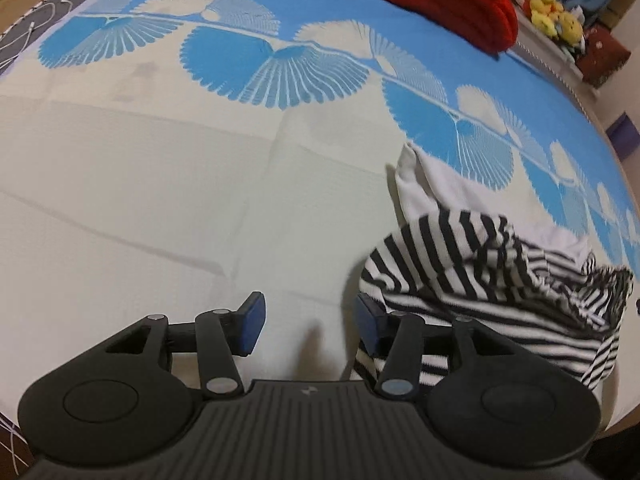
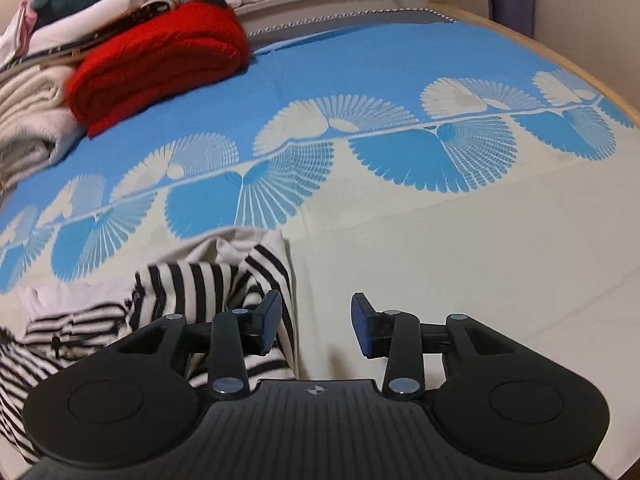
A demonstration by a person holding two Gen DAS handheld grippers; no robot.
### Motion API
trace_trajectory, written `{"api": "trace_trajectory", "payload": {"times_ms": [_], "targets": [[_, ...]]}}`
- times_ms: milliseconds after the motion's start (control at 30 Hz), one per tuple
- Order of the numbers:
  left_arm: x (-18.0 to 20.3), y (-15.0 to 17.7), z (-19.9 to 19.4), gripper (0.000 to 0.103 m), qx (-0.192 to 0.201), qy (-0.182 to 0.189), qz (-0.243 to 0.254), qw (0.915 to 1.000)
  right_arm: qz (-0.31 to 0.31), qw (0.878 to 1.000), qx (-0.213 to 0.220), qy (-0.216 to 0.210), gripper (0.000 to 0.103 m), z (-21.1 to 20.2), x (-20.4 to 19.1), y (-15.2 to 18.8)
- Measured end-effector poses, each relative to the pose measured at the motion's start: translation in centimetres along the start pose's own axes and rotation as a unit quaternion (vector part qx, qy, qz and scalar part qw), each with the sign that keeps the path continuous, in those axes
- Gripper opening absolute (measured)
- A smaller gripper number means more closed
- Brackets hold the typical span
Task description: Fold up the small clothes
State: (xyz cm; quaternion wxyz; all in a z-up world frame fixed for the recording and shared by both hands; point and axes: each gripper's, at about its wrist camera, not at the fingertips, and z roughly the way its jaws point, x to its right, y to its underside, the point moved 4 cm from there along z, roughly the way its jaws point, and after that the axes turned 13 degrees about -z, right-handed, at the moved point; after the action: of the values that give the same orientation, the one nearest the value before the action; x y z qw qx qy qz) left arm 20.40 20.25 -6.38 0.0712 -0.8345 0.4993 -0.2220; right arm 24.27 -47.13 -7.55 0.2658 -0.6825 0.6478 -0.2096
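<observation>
A crumpled black-and-white striped garment (image 1: 472,276) lies on the cream part of the bed cover, at the lower right of the left wrist view and at the lower left of the right wrist view (image 2: 168,300). My left gripper (image 1: 310,326) hangs open just left of the garment's edge, only bed cover between its blue pads (image 1: 253,326). Its right finger sits over the striped cloth's edge. My right gripper (image 2: 316,326) is open at the garment's right edge. Its left pad (image 2: 272,320) is over the striped cloth, and bare cover shows between the pads.
The bed cover (image 2: 440,248) is cream near me and blue with fan patterns farther off. A folded red blanket (image 2: 160,60) and stacked pale clothes (image 2: 28,120) lie at the far side. Soft toys (image 1: 554,12) sit on a shelf past the bed edge.
</observation>
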Motion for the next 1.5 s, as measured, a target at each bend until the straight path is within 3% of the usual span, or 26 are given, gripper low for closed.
{"api": "trace_trajectory", "payload": {"times_ms": [200, 367, 500, 700, 800, 933, 1100, 1267, 1300, 1433, 1500], "targets": [[2.6, 1.4, 0.5, 0.063, -0.007, 0.007, 0.057, 0.9983, -0.037, 0.999, -0.014, -0.016, 0.043, 0.7, -1.8, 0.2], [4.8, 2.1, 1.6, 0.064, -0.012, 0.002, 0.095, 0.9954, -0.086, 0.995, -0.033, -0.022, 0.044, 2.0, -4.0, 0.3], [6.5, 2.1, 2.2, 0.071, -0.003, 0.002, 0.12, 0.9928, -0.121, 0.991, -0.042, -0.024, 0.048, 3.1, -5.3, 0.3], [9.1, 1.3, 3.3, 0.072, 0.018, 0.004, 0.143, 0.9896, -0.167, 0.985, -0.042, -0.011, 0.05, 4.5, -6.6, -0.1], [10.2, 0.6, 4.1, 0.072, 0.03, 0.004, 0.15, 0.9883, -0.199, 0.979, -0.029, 0.007, 0.05, 5.0, -7.4, -0.6], [11.3, -0.3, 5.1, 0.072, 0.044, 0.005, 0.161, 0.9859, -0.266, 0.963, 0.002, 0.029, 0.05, 5.7, -9.3, -1.4], [12.1, -0.8, 6.4, 0.072, 0.048, 0.003, 0.182, 0.9822, -0.327, 0.944, 0.02, 0.023, 0.05, 7.3, -11.2, -1.8], [12.3, -1.2, 7.5, 0.07, 0.049, -0.001, 0.194, 0.9797, -0.342, 0.939, 0.014, 0.019, 0.05, 8.9, -11.7, -2.2], [12.4, -1.4, 7.8, 0.063, 0.047, -0.001, 0.195, 0.9796, -0.344, 0.939, 0.013, 0.018, 0.05, 9.0, -11.8, -2.2], [12.8, -1.6, 8.3, 0.017, 0.037, 0.005, 0.205, 0.9781, -0.369, 0.929, 0.012, 0.013, 0.044, 9.6, -12.3, -2.4], [12.8, -1.7, 8.2, 0.005, 0.041, -0.011, 0.216, 0.9754, -0.377, 0.926, 0.008, 0.004, 0.022, 9.7, -12.6, -2.3]]}}
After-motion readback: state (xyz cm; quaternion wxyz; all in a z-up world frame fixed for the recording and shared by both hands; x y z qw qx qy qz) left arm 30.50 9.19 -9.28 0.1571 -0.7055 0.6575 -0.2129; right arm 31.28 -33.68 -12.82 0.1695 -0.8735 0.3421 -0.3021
